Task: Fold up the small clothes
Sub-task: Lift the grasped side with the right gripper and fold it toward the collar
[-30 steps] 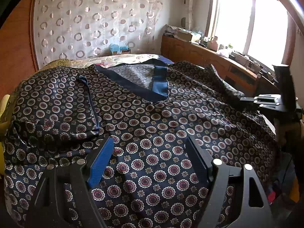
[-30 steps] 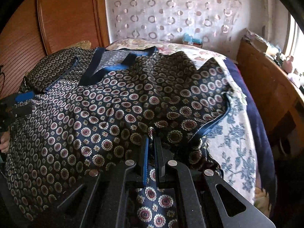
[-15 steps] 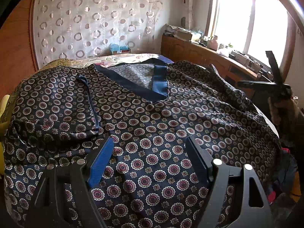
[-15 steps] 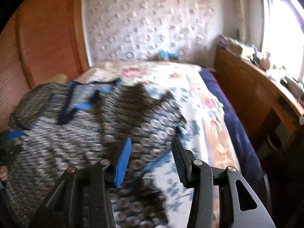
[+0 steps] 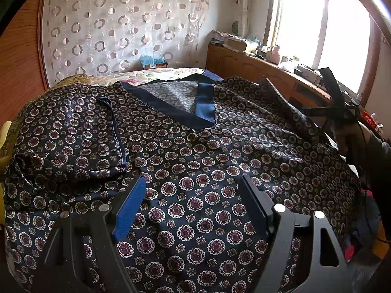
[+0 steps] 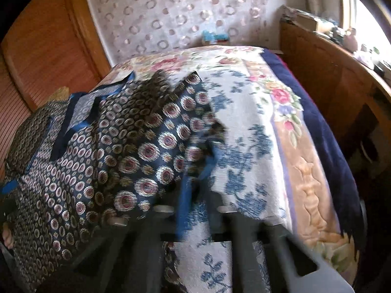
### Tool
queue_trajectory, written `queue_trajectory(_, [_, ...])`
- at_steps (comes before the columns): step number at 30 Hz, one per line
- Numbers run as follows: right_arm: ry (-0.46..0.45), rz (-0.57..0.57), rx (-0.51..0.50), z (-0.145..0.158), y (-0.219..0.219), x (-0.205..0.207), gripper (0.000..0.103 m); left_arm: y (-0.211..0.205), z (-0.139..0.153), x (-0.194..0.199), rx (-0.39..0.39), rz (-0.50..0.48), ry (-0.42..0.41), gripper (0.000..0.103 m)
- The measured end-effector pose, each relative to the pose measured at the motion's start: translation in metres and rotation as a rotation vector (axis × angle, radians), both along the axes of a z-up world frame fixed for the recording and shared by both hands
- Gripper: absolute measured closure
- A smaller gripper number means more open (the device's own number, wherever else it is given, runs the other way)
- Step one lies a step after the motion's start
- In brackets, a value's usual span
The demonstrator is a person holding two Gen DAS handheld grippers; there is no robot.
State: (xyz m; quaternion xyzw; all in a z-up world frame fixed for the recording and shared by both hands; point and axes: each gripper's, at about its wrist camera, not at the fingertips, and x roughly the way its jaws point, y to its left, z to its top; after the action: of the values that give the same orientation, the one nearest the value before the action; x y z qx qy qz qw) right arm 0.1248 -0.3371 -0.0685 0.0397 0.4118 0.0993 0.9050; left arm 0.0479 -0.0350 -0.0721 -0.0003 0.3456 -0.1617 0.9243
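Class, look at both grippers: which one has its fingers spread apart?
The left gripper: its fingers stand wide over the patterned garment. The right gripper's are shut.

Garment spread on bed, cabinet along bed's right (under window)
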Motion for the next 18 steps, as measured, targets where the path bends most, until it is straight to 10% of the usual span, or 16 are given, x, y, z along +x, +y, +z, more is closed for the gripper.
queue_trajectory(18, [-0.156, 0.230, -0.049, 0.040, 0.094, -0.036, 0.100, 0.002, 0.000, 0.000, -0.015, 0.005, 0.004, 0.024])
